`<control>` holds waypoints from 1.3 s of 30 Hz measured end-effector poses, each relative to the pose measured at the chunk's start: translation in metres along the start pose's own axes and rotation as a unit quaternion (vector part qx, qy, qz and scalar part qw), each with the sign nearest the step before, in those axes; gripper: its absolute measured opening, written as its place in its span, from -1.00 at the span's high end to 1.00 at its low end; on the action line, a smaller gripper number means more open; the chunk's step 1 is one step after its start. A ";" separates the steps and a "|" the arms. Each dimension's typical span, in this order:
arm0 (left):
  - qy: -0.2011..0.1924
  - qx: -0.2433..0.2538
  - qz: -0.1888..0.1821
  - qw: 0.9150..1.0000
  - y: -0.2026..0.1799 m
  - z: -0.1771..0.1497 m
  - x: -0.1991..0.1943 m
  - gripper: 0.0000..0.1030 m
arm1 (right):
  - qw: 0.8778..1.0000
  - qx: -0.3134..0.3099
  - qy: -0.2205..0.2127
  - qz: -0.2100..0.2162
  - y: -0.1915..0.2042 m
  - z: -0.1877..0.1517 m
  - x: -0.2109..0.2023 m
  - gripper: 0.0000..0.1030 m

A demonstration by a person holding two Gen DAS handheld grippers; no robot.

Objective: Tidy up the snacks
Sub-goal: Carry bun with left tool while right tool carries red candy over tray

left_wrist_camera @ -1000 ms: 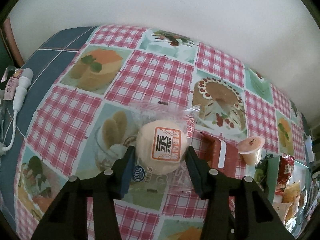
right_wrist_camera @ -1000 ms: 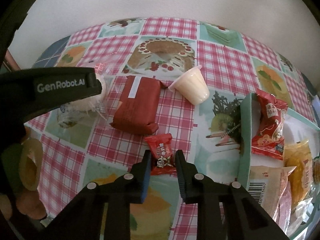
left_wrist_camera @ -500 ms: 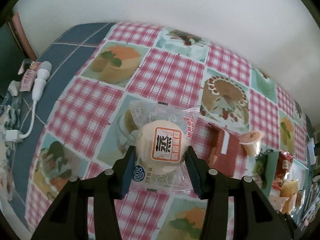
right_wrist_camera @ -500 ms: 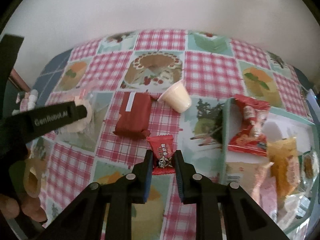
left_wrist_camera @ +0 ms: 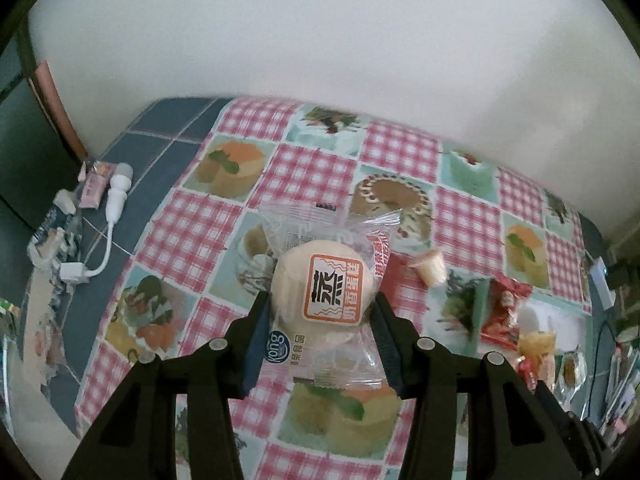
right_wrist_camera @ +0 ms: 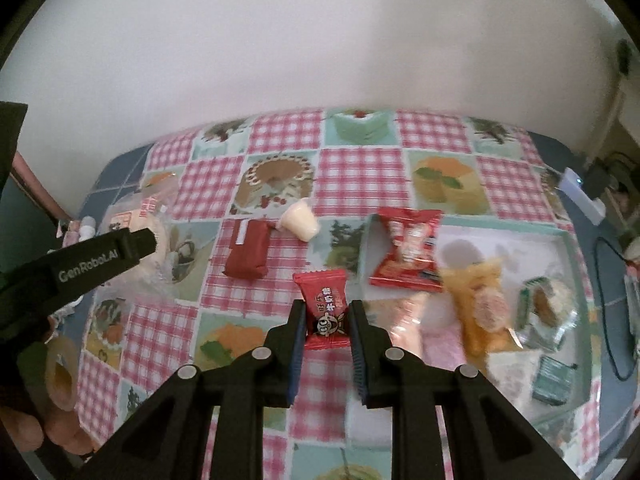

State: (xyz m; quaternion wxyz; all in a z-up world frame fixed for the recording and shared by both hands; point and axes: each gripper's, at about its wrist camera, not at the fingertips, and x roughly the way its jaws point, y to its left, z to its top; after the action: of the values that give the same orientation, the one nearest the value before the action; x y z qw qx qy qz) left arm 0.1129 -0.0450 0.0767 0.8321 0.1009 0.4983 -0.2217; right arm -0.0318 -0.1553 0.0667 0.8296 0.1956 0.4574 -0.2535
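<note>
Your left hand-held gripper [left_wrist_camera: 320, 320] is closed around a clear-wrapped steamed cake [left_wrist_camera: 324, 288], its two fingers pressing the round pale bun from either side, with the orange-and-white label facing the camera and the package lifted clear above the counter [left_wrist_camera: 192, 232]. Your right hand-held gripper [right_wrist_camera: 328, 322] is clamped narrowly on a small red milk candy [right_wrist_camera: 325, 308], which stands upright between the blue pads, also raised off the checked tablecloth [right_wrist_camera: 356, 176]. In the right wrist view a dark red wrapped bar [right_wrist_camera: 247, 254] lies flat on the cloth, and just beside its upper right corner a pale jelly cup [right_wrist_camera: 299, 225] lies tipped on its side. To the right of them sits a teal-rimmed tray [right_wrist_camera: 572, 248], with a red snack packet [right_wrist_camera: 408, 256] propped over its left wall; inside the tray lie a yellow packet [right_wrist_camera: 480, 304], a pink packet [right_wrist_camera: 424, 332] and a green-edged clear packet [right_wrist_camera: 548, 312], though blur hides their labels. In the left wrist view a white charging cable [left_wrist_camera: 108, 236] rests on the blue tiled part of the counter at the far left, well apart from the snacks.
</note>
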 end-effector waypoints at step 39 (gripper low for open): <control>0.030 0.166 -0.109 0.980 -0.186 -0.116 -0.042 0.01 | 0.976 0.209 -0.019 -0.052 -0.219 -0.047 -0.073 0.56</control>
State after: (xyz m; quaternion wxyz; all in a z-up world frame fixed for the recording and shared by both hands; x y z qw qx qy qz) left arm -0.0825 -0.1524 0.0674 0.7592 0.1895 0.4871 -0.3878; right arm -0.2273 -0.2850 0.0856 0.7645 0.3358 0.3884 -0.3897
